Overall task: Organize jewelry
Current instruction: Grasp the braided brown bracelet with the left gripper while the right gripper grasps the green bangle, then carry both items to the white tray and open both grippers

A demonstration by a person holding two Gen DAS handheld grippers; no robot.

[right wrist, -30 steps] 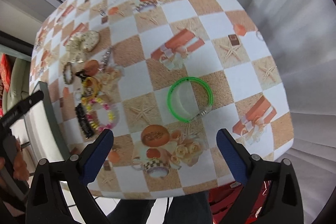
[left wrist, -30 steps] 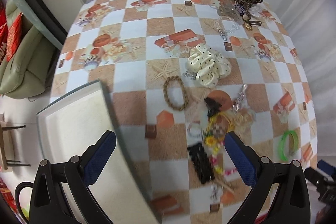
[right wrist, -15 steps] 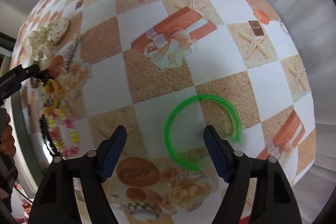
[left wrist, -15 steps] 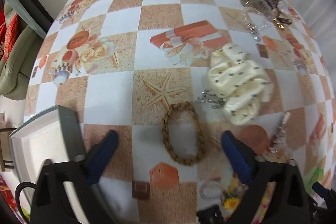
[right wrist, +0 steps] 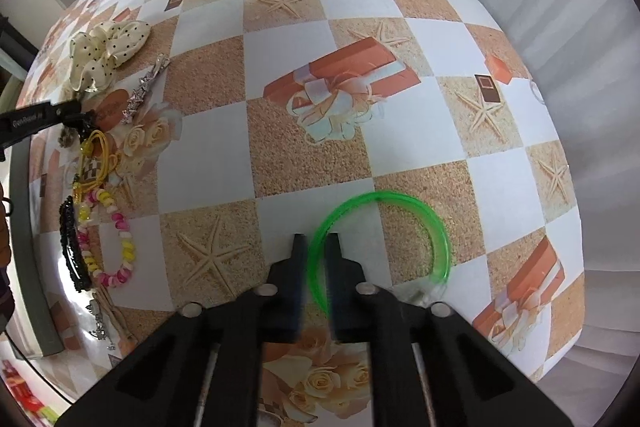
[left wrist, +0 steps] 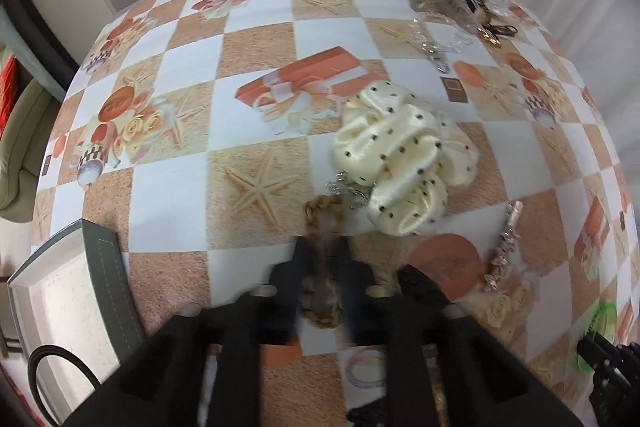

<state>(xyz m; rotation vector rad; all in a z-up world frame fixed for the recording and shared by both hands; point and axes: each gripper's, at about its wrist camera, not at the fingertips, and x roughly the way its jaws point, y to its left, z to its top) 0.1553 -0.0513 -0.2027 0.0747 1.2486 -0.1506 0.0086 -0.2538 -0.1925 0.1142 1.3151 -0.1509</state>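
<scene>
The checked tablecloth, printed with starfish and gift boxes, carries the whole scatter of jewelry, and at its left edge stands an open grey tray with a pale lining, which looks like the place the pieces are meant to go. The step in hand reads as a double pick-up, each tool taking one piece off the cloth. The left gripper points steeply down and its jaws have just been closing; they now pinch the braided brown bracelet along its length, its far end poking out just beside the cream polka-dot scrunchie and a small silvery chain. The right gripper has likewise just been closing and now nips the near rim of the green bangle, the rest of the hoop lying on the cloth to the right. Other pieces wait nearby: a black hair clip, a pink and yellow bead bracelet, a yellow cord piece and a rhinestone clip. The next move probably calls for lifting both pieces clear, then carrying them left to the tray; the thin bangle may pivot or slip in so narrow a grip, so a slow rise seems wise.
</scene>
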